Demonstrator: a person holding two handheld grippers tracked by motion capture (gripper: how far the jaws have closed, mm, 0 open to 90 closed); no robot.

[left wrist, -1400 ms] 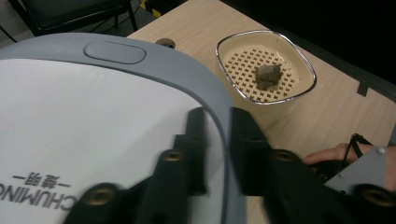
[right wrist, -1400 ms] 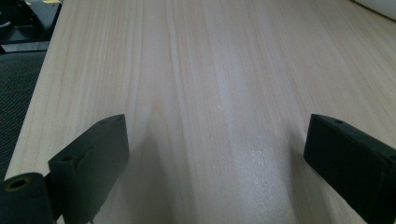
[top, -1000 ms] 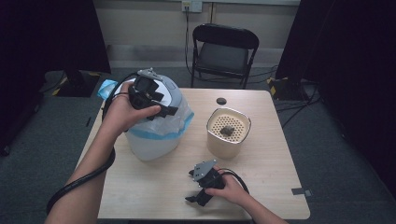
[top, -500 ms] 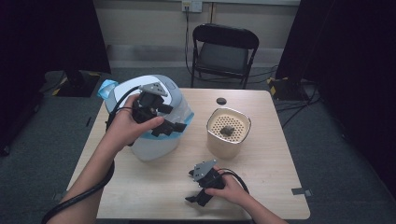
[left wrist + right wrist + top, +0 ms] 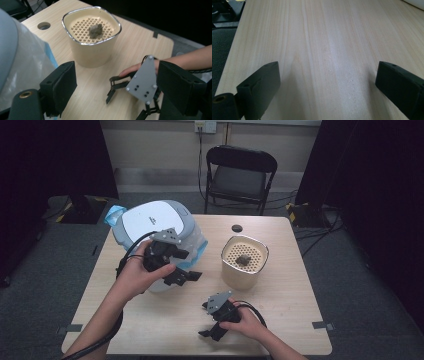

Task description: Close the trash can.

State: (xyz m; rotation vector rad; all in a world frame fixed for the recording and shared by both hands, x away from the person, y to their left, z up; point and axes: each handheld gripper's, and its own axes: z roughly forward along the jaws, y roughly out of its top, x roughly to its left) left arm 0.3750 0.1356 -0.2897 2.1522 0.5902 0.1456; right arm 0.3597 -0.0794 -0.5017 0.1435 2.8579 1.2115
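Left claw [image 5: 187, 276] held apart, gripping nothing, jaws lately widened, hovering just in front of white lidded bin [image 5: 150, 222] with plastic liner. Right claw [image 5: 212, 320] resting low on worktop [image 5: 290, 290], jaws spread over bare wood. Cream perforated container [image 5: 244, 262] nearby, holding grey-brown lump [image 5: 95, 30].

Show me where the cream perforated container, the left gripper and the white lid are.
cream perforated container [image 5: 242, 274]: high view, front wall.
left gripper [image 5: 186, 275]: high view, between fingertips.
white lid [image 5: 145, 221]: high view, top surface.
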